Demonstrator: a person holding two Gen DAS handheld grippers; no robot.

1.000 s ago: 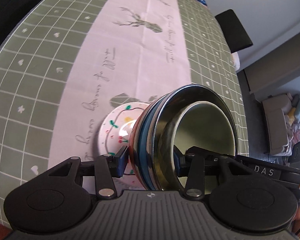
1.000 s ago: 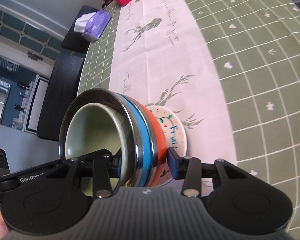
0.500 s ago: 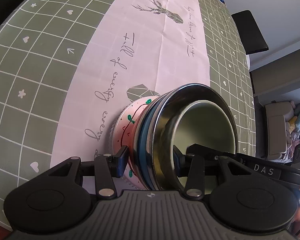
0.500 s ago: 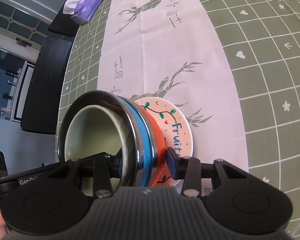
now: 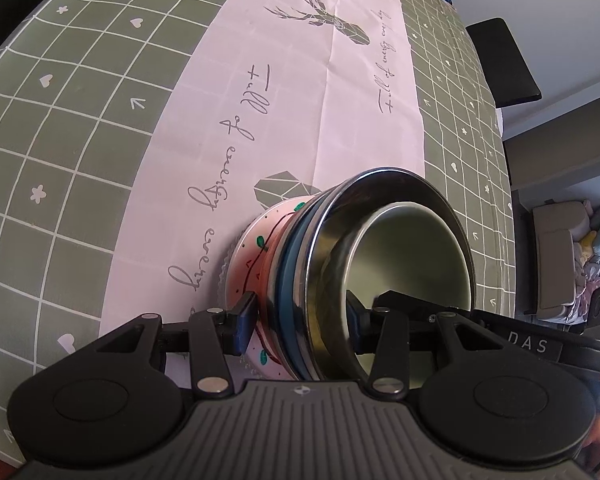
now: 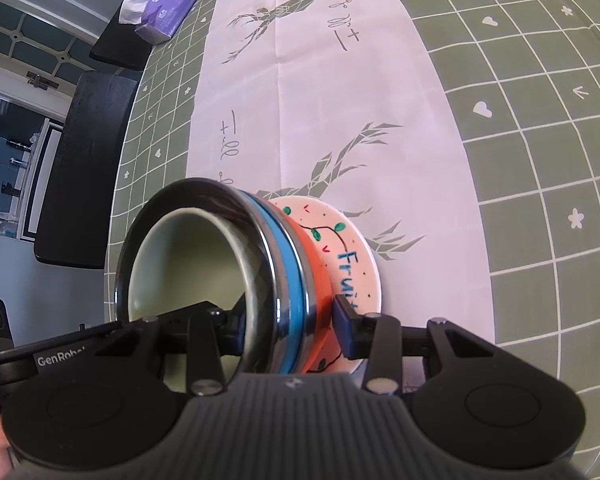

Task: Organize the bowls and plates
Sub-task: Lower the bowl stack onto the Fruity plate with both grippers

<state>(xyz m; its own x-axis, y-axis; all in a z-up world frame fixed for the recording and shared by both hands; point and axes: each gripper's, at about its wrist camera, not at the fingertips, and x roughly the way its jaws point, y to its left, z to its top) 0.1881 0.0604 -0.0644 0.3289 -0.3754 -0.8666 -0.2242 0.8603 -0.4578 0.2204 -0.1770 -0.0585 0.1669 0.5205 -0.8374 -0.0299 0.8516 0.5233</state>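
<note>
across the whole scene spreads a green tablecloth (image 5: 72, 128) with a white grid, small hearts, stars and arrows, and down its middle runs a pale pink runner (image 5: 300, 92) printed with grey geometric deer and script; "full of every" can be read on it, the rest is too curled to make out. off the left edge in the right wrist view stands a black bench (image 6: 80, 168), and on a second dark seat farther off lies a purple tissue pack (image 6: 168, 8).

near the middle of the runner sits the stack of bowls (image 5: 364, 272), nested and tipped on its side so the mouths face the table's edge. at its base is a white plate (image 6: 356, 264) painted with a branch, green leaves, red marks and the blue word "fruit". against it come an orange bowl (image 6: 320, 280), then a blue bowl (image 6: 290, 276), then a steel bowl (image 6: 216, 208), and innermost a pale green bowl (image 6: 196, 260).

the left gripper (image 5: 300, 320) is clenched across the near rim of the stack, 1 pad outside on the plate and 1 inside the steel bowl. the right gripper (image 6: 292, 328) is clamped on the same stack from the other side, 1 pad on the plate and 1 inside the bowls. its arm reads "genrobo", cut off; the tool seen in the left view reads "das".
</note>
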